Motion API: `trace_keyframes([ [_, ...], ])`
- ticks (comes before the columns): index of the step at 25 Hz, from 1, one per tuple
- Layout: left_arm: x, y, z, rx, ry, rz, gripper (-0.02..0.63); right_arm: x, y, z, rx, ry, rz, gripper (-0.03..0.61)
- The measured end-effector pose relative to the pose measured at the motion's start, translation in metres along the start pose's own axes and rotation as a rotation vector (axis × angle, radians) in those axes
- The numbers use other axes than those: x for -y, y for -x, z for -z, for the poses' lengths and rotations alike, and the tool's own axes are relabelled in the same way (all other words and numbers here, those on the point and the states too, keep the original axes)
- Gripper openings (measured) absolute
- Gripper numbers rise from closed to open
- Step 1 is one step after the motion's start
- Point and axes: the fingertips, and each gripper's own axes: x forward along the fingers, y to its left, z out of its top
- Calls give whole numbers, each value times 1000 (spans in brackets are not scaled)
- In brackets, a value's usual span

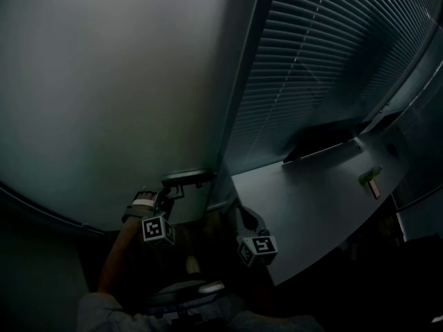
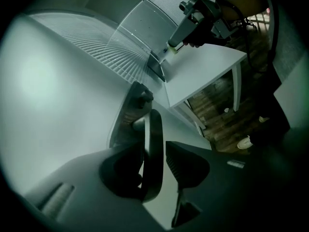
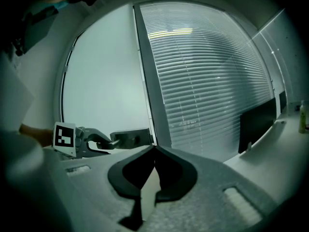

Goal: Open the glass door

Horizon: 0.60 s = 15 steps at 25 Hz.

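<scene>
The frosted glass door fills the left of the head view, and its dark lever handle sits by the door frame. My left gripper is at that handle. In the left gripper view the handle lies between the jaws of the left gripper, against the left pad, with a thin gap to the right pad. The right gripper view shows the left gripper at the handle's free end. My right gripper is shut and empty, hanging right of the frame over the table corner.
A white table stands right of the door with a dark monitor on it. Closed blinds cover the glass wall behind. The left gripper view shows wooden floor and a shoe under the table.
</scene>
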Motion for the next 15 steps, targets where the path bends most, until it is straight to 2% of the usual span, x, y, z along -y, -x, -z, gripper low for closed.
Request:
trace_keyframes([
  [11, 4, -14, -7, 26, -48, 18, 89, 2, -5, 3, 6, -4, 35, 3],
  [13, 3, -13, -7, 28, -37, 11, 38, 3, -4, 5, 7, -3, 35, 3],
  [15, 2, -12, -9, 29, -28, 14, 32, 4, -3, 5, 7, -3, 35, 3],
])
